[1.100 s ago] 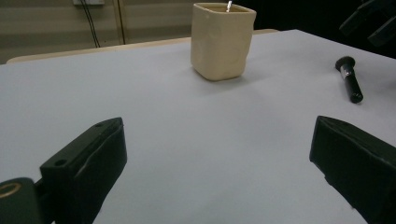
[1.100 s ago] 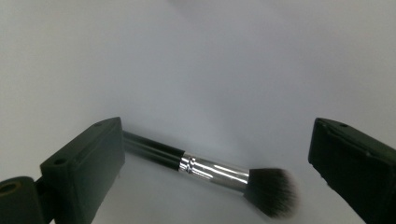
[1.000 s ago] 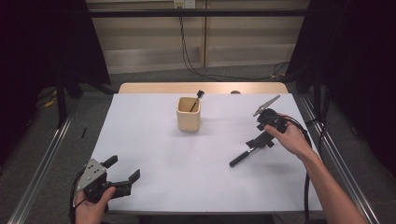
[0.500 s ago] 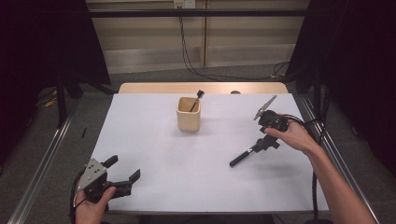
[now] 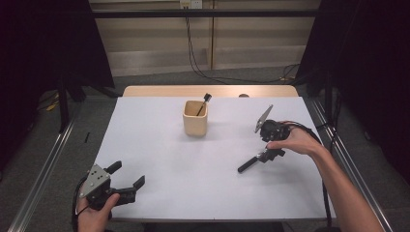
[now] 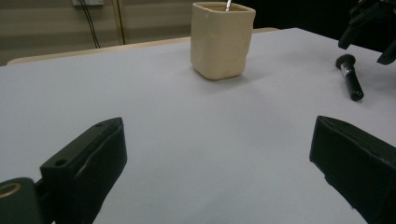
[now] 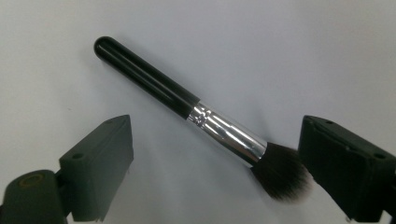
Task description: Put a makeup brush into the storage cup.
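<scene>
Right gripper (image 7: 212, 154), jaws apart and just closing, straddles the makeup brush (image 7: 187, 109) right of the cup (image 5: 195, 117); left gripper (image 6: 219, 158) agape.

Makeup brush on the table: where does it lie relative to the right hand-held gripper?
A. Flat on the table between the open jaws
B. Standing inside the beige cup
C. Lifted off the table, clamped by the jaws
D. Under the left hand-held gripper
A: the makeup brush lies flat on the table, with the right hand-held gripper jaws standing apart on either side of it, not clamped on it.

In the high view the right gripper (image 5: 269, 151) covered the brush (image 5: 249, 165) head; the cup (image 5: 195, 118) hid its tool's (image 5: 203, 103) lower end
</scene>
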The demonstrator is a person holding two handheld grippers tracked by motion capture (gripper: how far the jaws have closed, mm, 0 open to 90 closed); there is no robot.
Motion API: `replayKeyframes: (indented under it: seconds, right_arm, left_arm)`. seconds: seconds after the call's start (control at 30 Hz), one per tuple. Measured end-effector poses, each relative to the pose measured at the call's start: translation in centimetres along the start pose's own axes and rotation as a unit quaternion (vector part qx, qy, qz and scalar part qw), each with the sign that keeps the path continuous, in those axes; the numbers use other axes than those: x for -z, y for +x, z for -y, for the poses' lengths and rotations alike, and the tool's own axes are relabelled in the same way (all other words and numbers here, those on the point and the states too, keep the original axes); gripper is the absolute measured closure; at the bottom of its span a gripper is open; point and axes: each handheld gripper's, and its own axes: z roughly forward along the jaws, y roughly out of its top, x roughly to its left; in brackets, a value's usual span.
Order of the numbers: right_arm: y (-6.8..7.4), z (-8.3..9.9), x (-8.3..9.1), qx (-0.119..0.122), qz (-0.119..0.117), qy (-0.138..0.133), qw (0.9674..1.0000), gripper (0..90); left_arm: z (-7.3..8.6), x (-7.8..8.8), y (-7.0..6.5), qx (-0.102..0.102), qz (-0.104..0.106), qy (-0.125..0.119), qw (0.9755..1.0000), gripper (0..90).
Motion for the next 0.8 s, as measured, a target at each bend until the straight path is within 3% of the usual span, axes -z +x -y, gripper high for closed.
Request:
replayKeyframes:
  seconds: [0.33,0.6,0.8]
  right_arm:
    - [0.3,-0.6,-1.9,0.032,0.014,0.027,0.9990,12.4]
    - [-0.1,-0.3,-2.6,0.044,0.016,0.034,0.9983,27.5]
    - [-0.4,-0.2,-3.5,0.058,0.013,0.052,0.9969,33.1]
  left_arm:
    - [0.0,0.0,0.0,-0.003,0.001,0.002,1.0000,4.0]
    - [0.0,-0.1,0.0,-0.005,0.002,0.004,1.0000,4.0]
    - [0.1,-0.2,-0.1,-0.005,0.003,0.007,1.0000,4.0]
